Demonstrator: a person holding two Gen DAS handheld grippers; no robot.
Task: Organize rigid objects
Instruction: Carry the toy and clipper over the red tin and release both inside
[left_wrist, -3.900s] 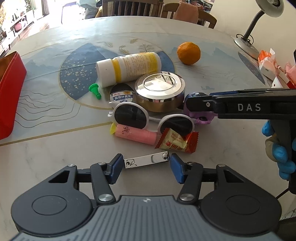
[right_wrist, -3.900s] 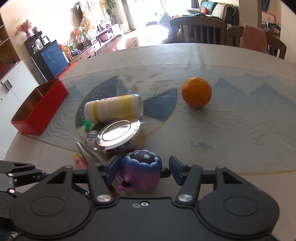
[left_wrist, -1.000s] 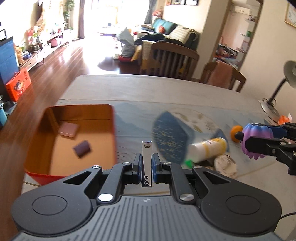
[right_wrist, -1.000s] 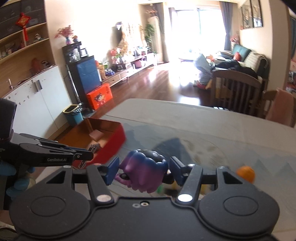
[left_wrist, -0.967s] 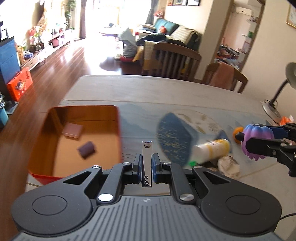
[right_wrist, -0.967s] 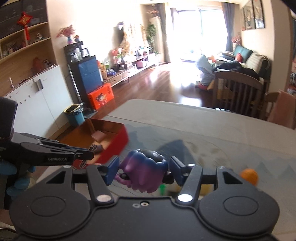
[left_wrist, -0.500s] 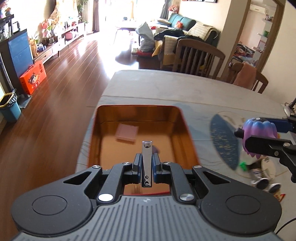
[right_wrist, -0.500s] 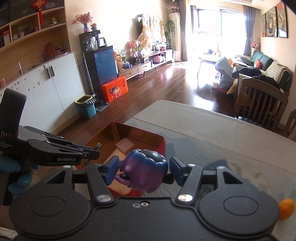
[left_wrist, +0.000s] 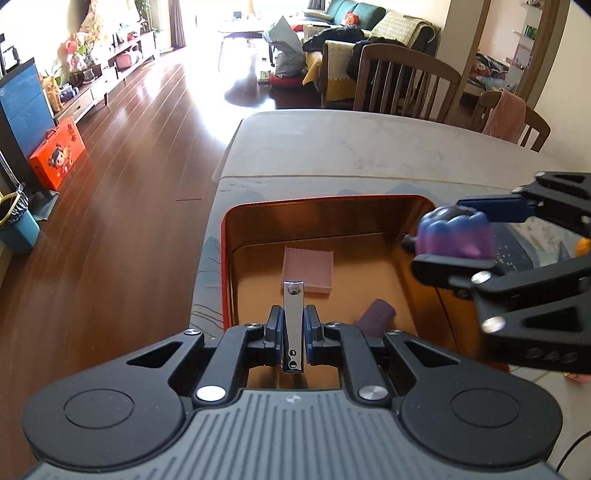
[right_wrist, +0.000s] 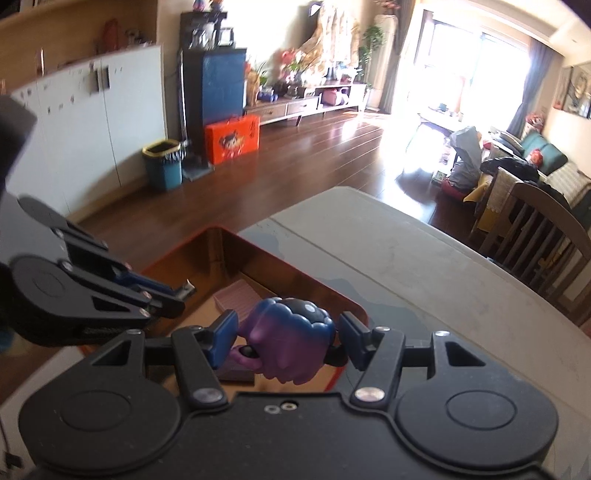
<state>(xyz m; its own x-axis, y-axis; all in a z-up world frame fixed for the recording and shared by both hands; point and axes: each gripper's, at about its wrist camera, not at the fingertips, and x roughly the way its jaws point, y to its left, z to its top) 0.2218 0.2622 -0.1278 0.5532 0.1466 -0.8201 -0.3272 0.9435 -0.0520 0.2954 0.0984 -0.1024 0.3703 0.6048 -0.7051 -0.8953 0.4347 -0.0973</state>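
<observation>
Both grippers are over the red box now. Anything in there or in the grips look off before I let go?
Nothing stands out. The left gripper holds the nail clipper straight, and the right gripper holds the purple toy squarely. The red box sits flat on the table, with a pink pad and a purple block lying loose inside.

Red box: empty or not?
Not empty. The red box already holds a pink square piece and a dark purple piece on its floor.
</observation>
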